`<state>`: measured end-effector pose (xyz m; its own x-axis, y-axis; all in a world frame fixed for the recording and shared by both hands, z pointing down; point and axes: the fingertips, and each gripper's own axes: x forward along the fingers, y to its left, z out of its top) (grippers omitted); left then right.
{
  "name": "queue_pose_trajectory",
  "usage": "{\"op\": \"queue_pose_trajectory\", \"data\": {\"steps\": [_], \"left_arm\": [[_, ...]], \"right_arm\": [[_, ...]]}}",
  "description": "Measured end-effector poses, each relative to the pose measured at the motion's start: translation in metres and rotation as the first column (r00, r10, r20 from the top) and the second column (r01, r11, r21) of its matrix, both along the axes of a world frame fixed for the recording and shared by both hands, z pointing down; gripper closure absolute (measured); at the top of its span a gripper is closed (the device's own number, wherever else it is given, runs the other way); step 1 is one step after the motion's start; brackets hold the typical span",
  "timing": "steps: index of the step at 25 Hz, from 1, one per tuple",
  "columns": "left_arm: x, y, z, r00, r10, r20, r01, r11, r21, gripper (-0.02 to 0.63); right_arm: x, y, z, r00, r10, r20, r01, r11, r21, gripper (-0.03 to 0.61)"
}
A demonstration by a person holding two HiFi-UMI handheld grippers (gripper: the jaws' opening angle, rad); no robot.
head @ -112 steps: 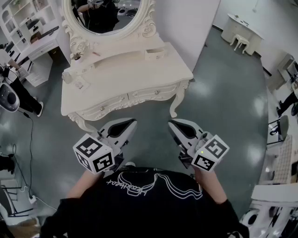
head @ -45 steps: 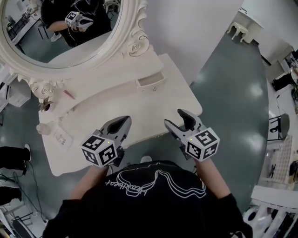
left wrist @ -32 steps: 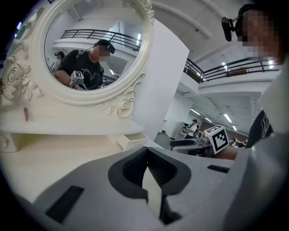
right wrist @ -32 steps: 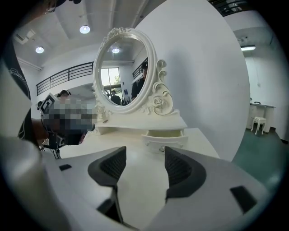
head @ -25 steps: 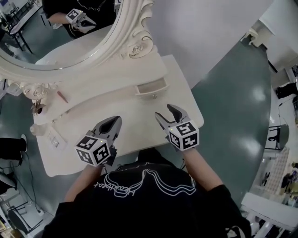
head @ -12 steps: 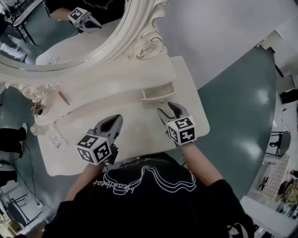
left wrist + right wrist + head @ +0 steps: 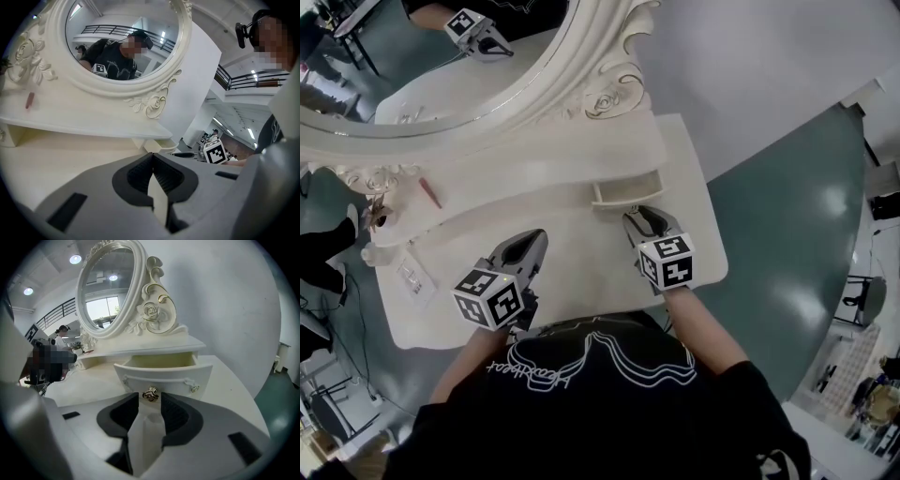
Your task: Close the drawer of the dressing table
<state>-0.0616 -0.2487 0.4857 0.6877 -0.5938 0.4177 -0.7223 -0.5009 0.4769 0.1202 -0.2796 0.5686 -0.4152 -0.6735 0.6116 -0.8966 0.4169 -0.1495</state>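
Observation:
The small cream drawer under the dressing table's upper shelf stands pulled out, its inside bare. In the right gripper view its curved front fills the middle, with a gold knob at the centre. My right gripper points straight at that knob. Its jaws are closing; the knob sits just at the fingertips and the pads do not press on it. My left gripper hovers over the tabletop further left, shut, with nothing held.
An oval mirror in a carved cream frame rises behind the shelf. A red stick, a small clear bottle and a card lie at the table's left end. The table's right edge drops to grey-green floor.
My right gripper has moved forward and down to the drawer front, its jaws narrowing. The left gripper has shifted a little forward over the tabletop.

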Motion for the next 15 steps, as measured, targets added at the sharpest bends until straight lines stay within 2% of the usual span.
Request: {"op": "queue_pose_trajectory", "data": {"steps": [7,15], "left_arm": [[-0.0025,-0.0019,0.002,1.0,-0.015,0.001,0.015,1.0,-0.005,0.611],[-0.0027,-0.0018,0.0031,1.0,-0.022,-0.005,0.022,1.0,-0.012,0.611]], "right_arm": [[0.0007,0.0001,0.0025,1.0,0.0,0.006,0.0,1.0,-0.009,0.472],[0.0009,0.0006,0.0013,1.0,0.003,0.015,-0.003,1.0,-0.02,0.474]]}}
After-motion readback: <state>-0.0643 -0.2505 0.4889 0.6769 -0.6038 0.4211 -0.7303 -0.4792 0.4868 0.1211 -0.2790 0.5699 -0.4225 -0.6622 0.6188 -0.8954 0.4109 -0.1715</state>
